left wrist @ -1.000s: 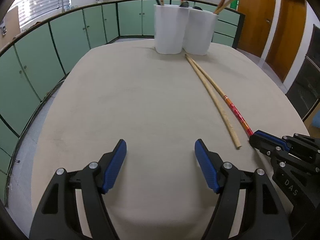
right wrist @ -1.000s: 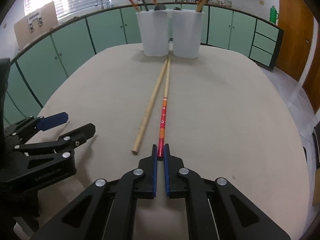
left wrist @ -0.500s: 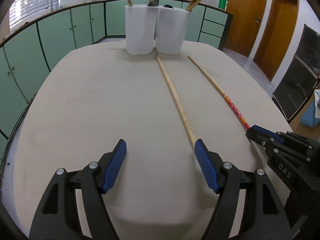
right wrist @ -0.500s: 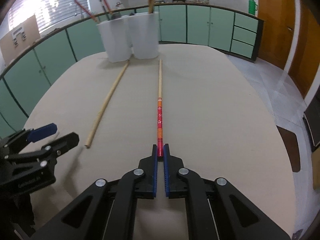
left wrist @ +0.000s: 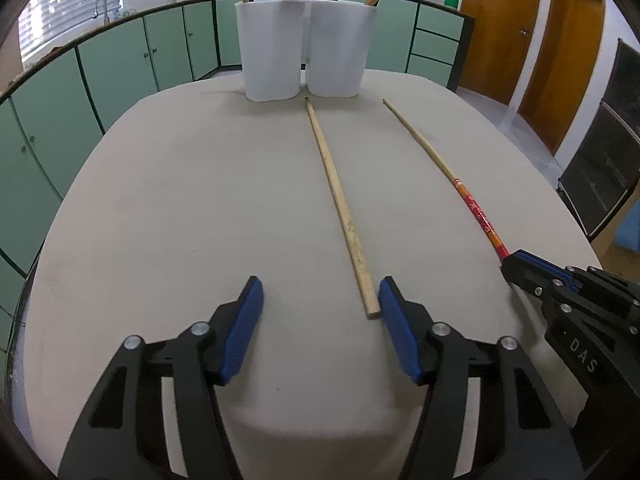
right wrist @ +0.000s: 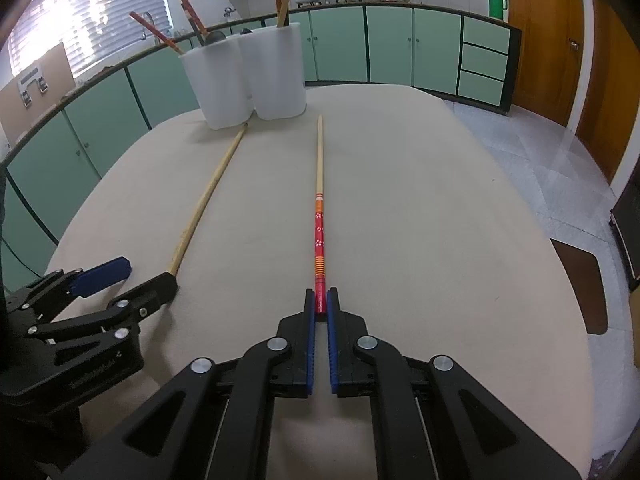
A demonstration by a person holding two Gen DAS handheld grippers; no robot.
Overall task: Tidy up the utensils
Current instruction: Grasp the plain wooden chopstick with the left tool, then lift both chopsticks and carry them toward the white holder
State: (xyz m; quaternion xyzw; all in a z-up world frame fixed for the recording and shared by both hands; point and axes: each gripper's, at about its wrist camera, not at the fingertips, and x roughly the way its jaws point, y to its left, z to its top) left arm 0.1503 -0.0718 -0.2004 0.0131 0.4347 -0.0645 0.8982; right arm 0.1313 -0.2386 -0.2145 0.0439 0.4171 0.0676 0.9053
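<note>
A plain wooden chopstick (left wrist: 340,208) lies on the beige table (left wrist: 180,200). Its near end sits between the jaws of my left gripper (left wrist: 320,292), close to the right pad (left wrist: 396,328). Those jaws are closing and neither pad presses on the stick. My right gripper (right wrist: 320,300) is shut on the red end of a red-patterned chopstick (right wrist: 319,232), which stretches flat along the table toward two white holders (right wrist: 276,72). The holders (left wrist: 272,48) stand at the far edge with several utensils in them. The left gripper (right wrist: 144,276) also shows in the right wrist view.
Green cabinets (left wrist: 120,64) curve around behind the table. Brown doors (left wrist: 488,28) stand at the far right. The right gripper (left wrist: 516,264) is close to the table's right edge, and tiled floor (right wrist: 540,152) lies beyond it.
The right gripper drew the red chopstick sideways away from the plain one, so they now lie apart. The left gripper shifted until the plain stick's end came between its jaws, which narrowed.
</note>
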